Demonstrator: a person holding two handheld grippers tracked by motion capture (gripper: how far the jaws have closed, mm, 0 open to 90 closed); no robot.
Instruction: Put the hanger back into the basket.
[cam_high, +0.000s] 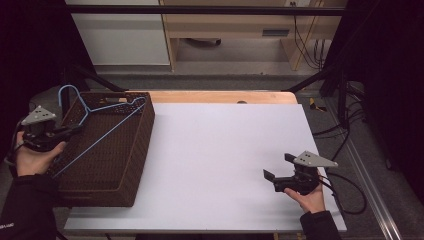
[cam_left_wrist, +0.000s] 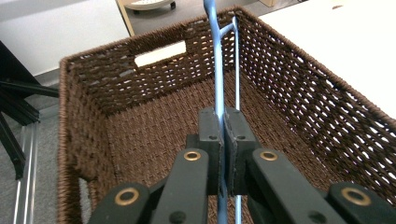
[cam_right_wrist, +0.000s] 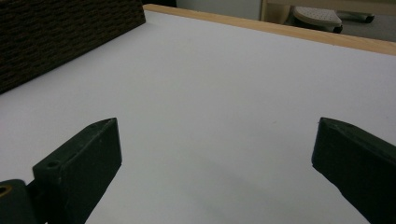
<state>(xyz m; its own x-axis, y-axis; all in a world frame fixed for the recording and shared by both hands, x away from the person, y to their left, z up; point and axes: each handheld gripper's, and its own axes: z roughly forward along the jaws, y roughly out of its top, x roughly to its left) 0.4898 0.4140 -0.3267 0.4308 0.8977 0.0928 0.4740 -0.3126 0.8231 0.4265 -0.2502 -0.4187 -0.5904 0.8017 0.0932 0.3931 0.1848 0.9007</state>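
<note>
- High view puts my left claw (cam_high: 75, 131) at the middle left of the frame, pinching one blue wire hanger (cam_high: 102, 129) that lies slanted across the top of the brown wicker basket (cam_high: 131, 165).
- Left gripper view, centre of the frame: my two black jaws are pressed together on the hanger's wire (cam_left_wrist: 219, 88), which runs up from between them toward the basket's far wall (cam_left_wrist: 159, 70) at the top.
- As I judge it, the hanger is partway in: its hook (cam_high: 70, 92) stands above the basket's far left corner and its long bar rides over the rim, so it is not yet lying on the woven floor.
- What is left, I reckon: lower it until it sits inside, then let go.
- My right claw (cam_high: 281, 170) sits at the lower right of the high view, jaws spread wide and holding nothing, resting over the white counter (cam_high: 225, 150); in the right gripper view the jaws stand far apart with bare counter (cam_right_wrist: 210, 93) between them.
- Count: one hanger, one basket, two claws, one counter. I see no other hangers on the counter or on the basket floor that shows in the left gripper view.
</note>
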